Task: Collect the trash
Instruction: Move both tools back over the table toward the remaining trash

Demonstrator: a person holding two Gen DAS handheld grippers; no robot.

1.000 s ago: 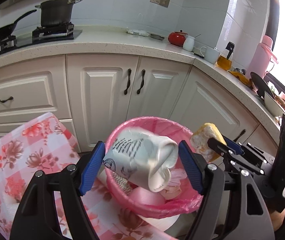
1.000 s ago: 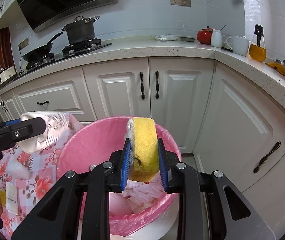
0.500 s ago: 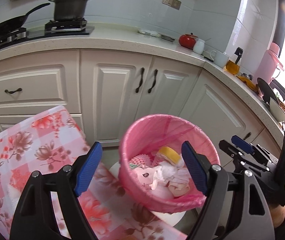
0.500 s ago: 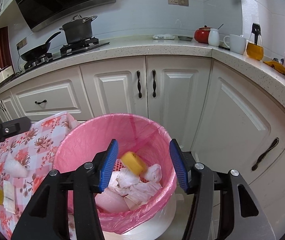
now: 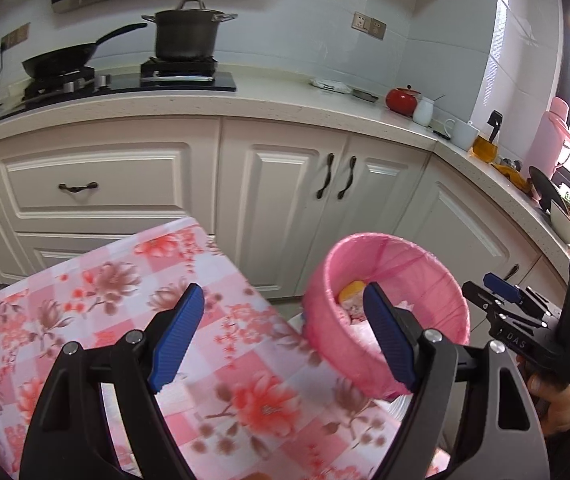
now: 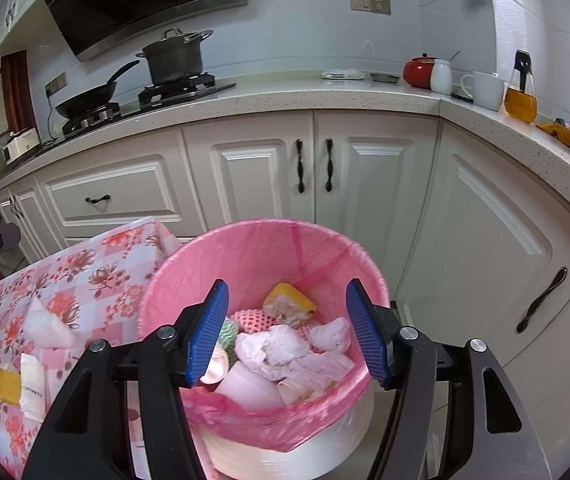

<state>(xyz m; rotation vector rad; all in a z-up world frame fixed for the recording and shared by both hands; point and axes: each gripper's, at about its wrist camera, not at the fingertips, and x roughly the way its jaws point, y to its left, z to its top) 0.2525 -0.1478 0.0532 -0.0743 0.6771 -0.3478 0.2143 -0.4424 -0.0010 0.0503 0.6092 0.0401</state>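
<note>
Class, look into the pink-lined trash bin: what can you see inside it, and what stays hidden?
Inside the trash bin: a yellow sponge, pink foam netting, crumpled white tissues and a white cup. Anything beneath that pile is covered.

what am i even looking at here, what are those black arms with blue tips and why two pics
Those are handheld tongs, one in each of a person's hands, each with a fisheye camera looking along its blue-padded fingers. One picture comes from the left tongs, the other from the right tongs. Both are open and hold nothing. The right ones hover over a round bin lined with a pink plastic bag, containing crumpled white tissues and a yellow sponge. On the pink floral tablecloth lie another small yellow sponge, a white paper packet and a white wad.
</note>
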